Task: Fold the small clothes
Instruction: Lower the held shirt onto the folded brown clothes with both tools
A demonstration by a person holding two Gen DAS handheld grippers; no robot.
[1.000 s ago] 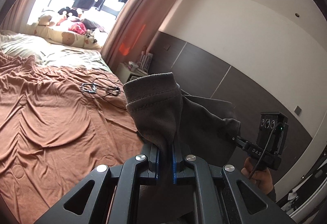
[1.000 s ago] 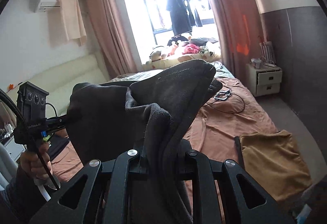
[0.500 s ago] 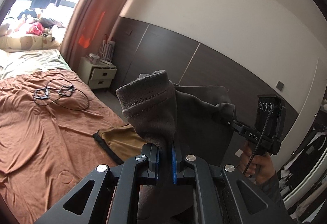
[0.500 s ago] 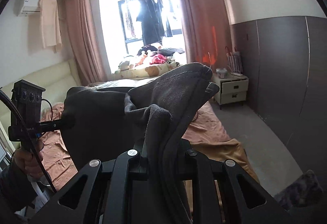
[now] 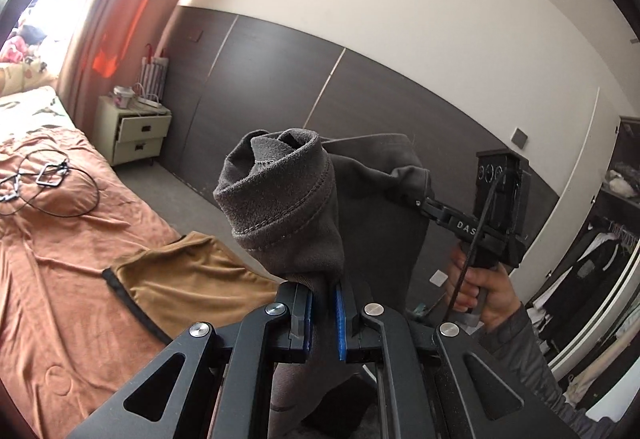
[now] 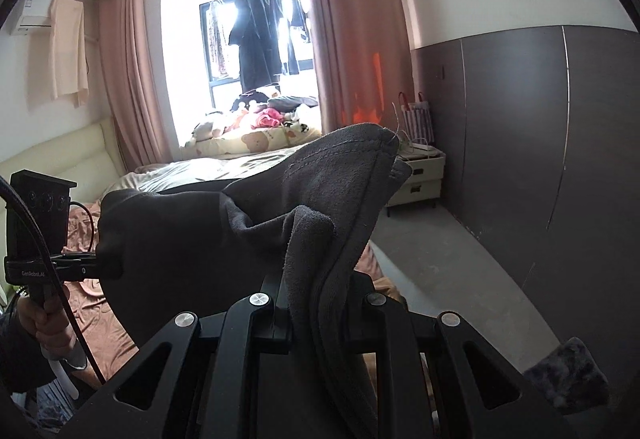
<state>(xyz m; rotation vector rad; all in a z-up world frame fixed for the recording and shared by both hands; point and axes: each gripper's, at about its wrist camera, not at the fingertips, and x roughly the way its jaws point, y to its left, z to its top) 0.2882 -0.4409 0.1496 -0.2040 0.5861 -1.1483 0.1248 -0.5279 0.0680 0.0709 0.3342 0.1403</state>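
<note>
At lower centre, the left gripper point(image 5: 322, 313) pinches the fleecy, stitched hem of a dark grey garment point(image 5: 288, 199), which hangs mid-frame across to the right gripper point(image 6: 318, 313), likewise clamped, above a rumpled orange bedspread point(image 5: 60, 259).

garment point(image 5: 288, 207) between both grippers, above bed point(image 5: 48, 279) | nightstand point(image 5: 136, 131) beyond bed, against wall
</note>
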